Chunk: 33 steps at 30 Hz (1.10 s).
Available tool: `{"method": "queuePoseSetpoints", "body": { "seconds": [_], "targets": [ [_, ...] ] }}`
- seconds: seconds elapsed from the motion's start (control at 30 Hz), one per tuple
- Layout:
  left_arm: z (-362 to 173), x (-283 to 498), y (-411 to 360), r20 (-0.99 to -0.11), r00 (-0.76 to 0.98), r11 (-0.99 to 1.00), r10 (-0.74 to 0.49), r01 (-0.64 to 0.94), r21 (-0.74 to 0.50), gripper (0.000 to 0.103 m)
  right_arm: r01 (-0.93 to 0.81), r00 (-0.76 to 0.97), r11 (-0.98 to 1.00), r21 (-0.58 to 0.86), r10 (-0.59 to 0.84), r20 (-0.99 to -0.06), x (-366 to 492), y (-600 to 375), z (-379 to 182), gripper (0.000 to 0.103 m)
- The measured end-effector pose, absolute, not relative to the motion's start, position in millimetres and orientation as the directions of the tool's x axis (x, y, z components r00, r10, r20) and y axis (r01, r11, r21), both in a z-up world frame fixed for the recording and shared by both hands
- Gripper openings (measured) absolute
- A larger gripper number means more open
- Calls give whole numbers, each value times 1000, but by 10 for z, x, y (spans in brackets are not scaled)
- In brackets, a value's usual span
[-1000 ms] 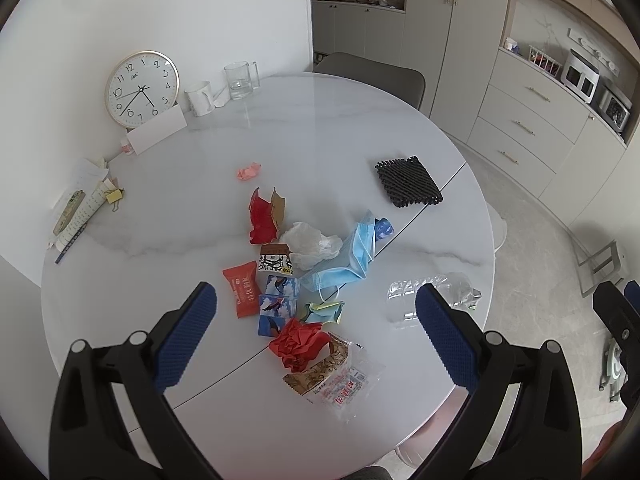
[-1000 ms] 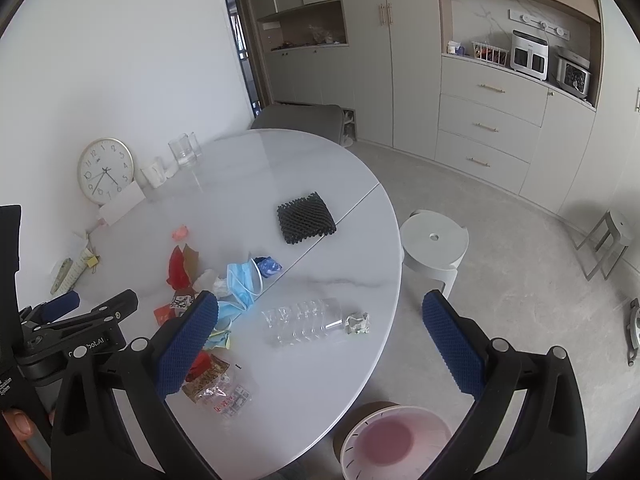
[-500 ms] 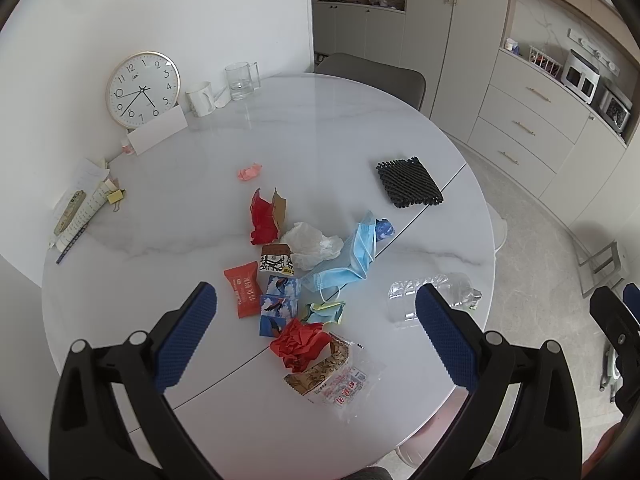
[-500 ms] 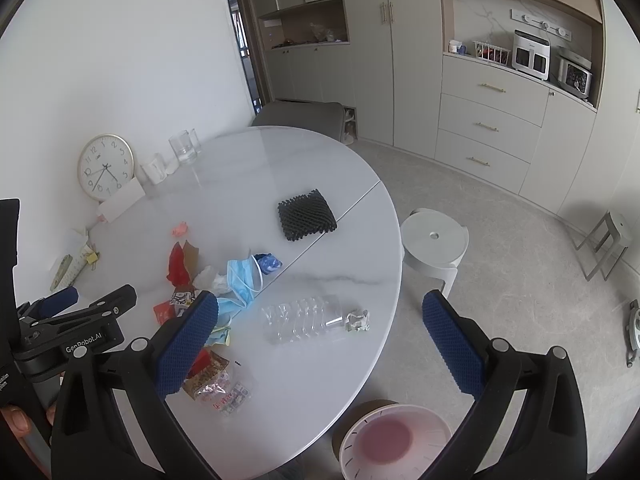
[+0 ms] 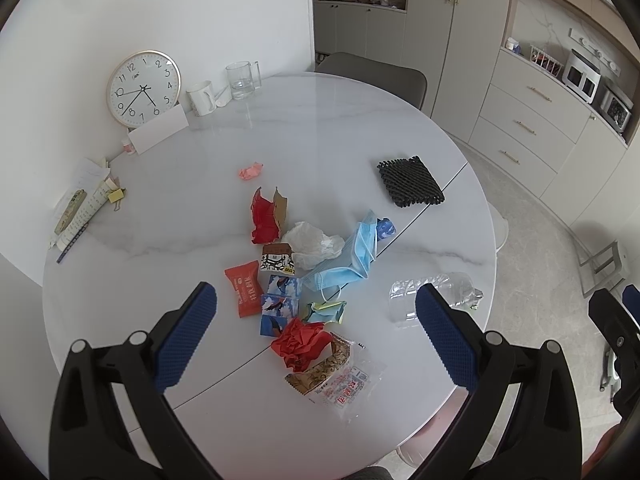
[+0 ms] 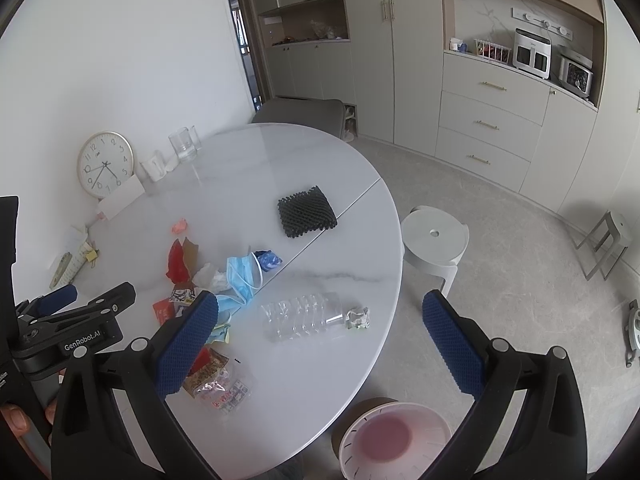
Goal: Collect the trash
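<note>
Trash lies scattered on the round white marble table (image 5: 328, 136): a crumpled red paper (image 5: 301, 341), snack wrappers (image 5: 338, 380), a blue face mask (image 5: 352, 258), a white tissue (image 5: 314, 242), a red torn packet (image 5: 265, 216), a pink scrap (image 5: 251, 171) and a crushed clear bottle (image 5: 434, 294) (image 6: 306, 316). My left gripper (image 5: 316, 332) hovers open above the pile, holding nothing. My right gripper (image 6: 320, 340) is open and empty above the table's near edge, over the bottle. A white bin with a pink liner (image 6: 394, 438) stands on the floor below the table edge.
A black mesh pad (image 5: 410, 181) lies to the right on the table. A clock (image 5: 143, 87), a mug (image 5: 201, 97), a glass (image 5: 240, 79) and papers (image 5: 82, 204) sit along the wall side. A grey chair (image 5: 372, 74) and a round stool (image 6: 434, 240) stand beside the table.
Both grippers stay open and nearly still; the right wrist view has drifted slightly, the table shifting a little.
</note>
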<state>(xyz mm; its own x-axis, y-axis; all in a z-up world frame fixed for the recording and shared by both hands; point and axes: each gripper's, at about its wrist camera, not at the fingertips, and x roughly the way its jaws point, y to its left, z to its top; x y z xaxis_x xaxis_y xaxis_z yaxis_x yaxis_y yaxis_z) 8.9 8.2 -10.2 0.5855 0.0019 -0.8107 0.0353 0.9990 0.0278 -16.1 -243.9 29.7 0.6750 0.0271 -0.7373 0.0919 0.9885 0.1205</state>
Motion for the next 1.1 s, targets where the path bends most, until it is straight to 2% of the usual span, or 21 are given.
{"method": "queuePoseSetpoints", "body": {
  "seconds": [0.73, 1.1],
  "targets": [
    [-100, 96, 83, -812, 584, 999, 1, 38, 29, 95, 94, 672, 989, 116, 22, -741, -192, -2431, 283, 101],
    [-230, 159, 332, -803, 595, 993, -22, 105, 50, 95, 54, 671, 994, 100, 38, -741, -225, -2247, 104, 101]
  ]
}}
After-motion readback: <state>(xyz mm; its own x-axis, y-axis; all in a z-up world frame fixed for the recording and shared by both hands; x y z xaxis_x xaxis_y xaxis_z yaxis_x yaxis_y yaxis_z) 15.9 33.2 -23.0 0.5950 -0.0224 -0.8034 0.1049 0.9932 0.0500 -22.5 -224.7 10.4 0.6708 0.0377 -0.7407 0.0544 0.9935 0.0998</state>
